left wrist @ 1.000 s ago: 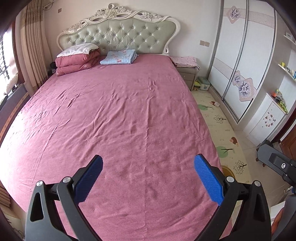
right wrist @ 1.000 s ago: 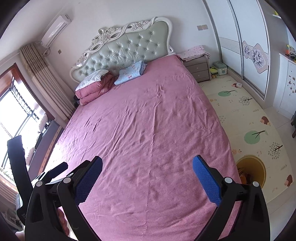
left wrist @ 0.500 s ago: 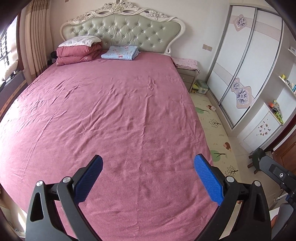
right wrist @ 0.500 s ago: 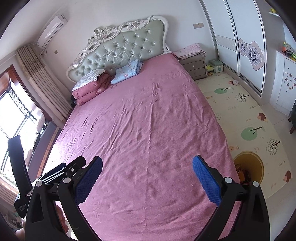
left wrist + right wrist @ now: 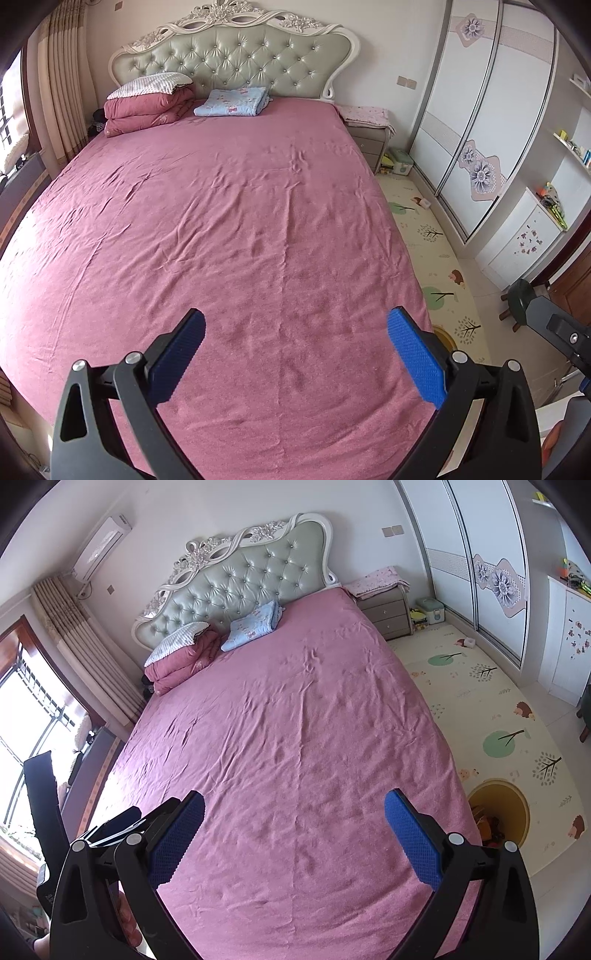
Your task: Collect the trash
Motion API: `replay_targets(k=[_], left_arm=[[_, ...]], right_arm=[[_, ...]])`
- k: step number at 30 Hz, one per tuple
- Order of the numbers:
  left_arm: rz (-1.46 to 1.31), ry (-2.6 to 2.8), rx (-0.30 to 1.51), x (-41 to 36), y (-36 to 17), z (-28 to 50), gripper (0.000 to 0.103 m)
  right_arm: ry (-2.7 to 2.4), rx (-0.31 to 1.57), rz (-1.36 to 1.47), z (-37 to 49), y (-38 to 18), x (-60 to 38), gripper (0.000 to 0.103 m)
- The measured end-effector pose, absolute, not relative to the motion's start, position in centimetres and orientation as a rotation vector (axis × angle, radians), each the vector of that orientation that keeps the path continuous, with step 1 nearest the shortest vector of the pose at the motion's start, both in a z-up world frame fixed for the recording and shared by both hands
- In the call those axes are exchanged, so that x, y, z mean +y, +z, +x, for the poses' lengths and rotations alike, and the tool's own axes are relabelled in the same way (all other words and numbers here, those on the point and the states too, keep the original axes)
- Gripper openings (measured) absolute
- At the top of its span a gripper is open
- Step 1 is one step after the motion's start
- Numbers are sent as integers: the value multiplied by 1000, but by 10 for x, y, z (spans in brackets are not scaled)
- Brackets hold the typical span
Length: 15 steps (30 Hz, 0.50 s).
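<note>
A quilt and blanket lay on the bed by the headboard; a nightstand stood right of it, a mat before that.

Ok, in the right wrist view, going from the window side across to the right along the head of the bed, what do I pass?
Curtain → folded pink quilt → folded blue blanket → nightstand → green storage box → sliding wardrobe.

Bed, pink sheet, ahead of the fingers. Folded quilt and blue blanket at far headboard. Nightstand far right.
</note>
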<state>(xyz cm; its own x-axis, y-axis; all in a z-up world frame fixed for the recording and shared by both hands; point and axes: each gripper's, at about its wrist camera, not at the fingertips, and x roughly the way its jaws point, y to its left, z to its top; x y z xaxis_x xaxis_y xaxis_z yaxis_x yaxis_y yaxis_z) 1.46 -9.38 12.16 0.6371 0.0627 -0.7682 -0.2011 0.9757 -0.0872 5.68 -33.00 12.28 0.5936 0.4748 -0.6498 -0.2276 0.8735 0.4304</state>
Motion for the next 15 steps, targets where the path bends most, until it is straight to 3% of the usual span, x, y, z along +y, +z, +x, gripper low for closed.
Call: replay_targets(k=[15], left_arm=[[-177,133,872,-97,119,20,99]], right_arm=[[423,863,318,61,123,-330,94]])
